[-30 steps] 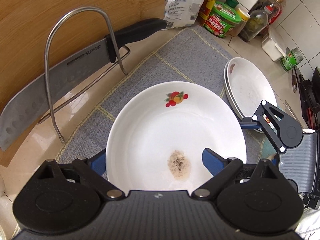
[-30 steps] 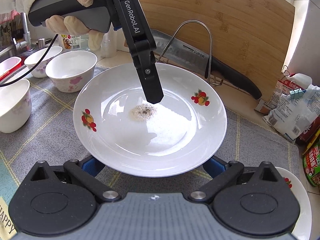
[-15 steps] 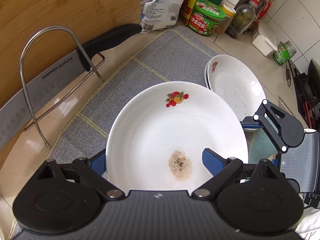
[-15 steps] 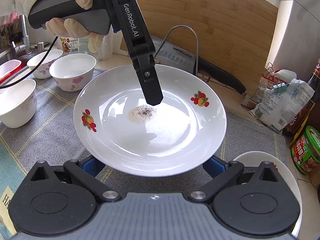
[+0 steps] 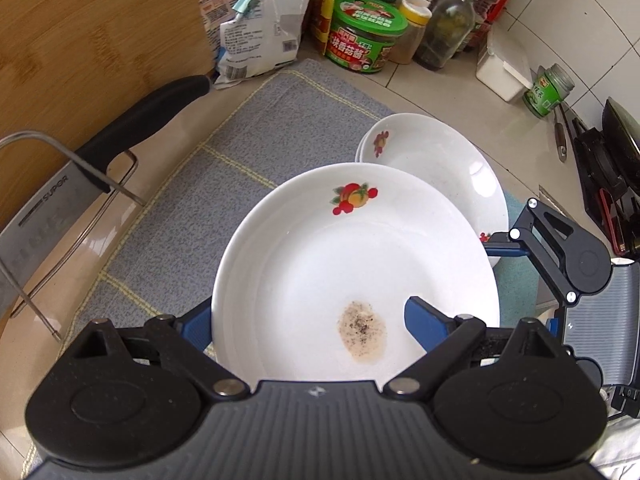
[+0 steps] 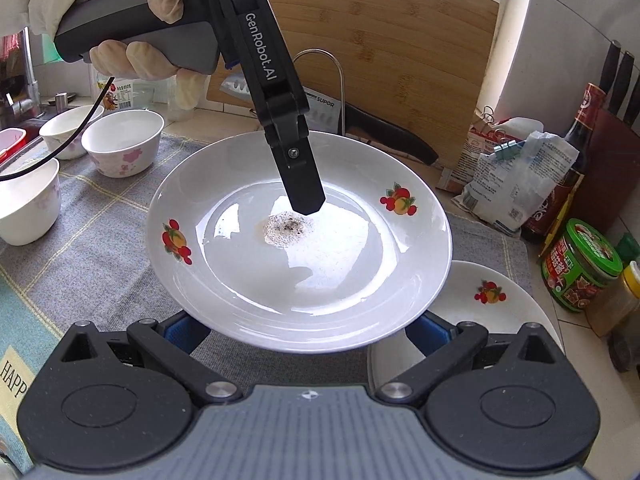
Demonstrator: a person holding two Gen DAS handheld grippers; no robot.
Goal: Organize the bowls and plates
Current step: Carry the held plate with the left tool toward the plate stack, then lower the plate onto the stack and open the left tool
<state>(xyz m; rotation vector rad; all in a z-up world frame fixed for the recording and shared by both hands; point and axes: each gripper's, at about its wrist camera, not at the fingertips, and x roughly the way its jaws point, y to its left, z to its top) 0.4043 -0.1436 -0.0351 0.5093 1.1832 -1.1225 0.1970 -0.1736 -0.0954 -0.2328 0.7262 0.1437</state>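
Though glossy, the round white plate (image 5: 360,248) bears a speckled smear (image 5: 362,330).

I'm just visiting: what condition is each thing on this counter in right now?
carried plate: lifted off the mat, dirty, speckled stain in its middle.
left hand-held gripper: shut on the carried plate, one finger on top.
right hand-held gripper: fingers under the plate's near rim; grip unclear.
stacked plates: piled face up on the mat.
bowls: upright, empty.
knife: parked in the wire rack.
bag: clipped shut.
green-lidded jar: closed.
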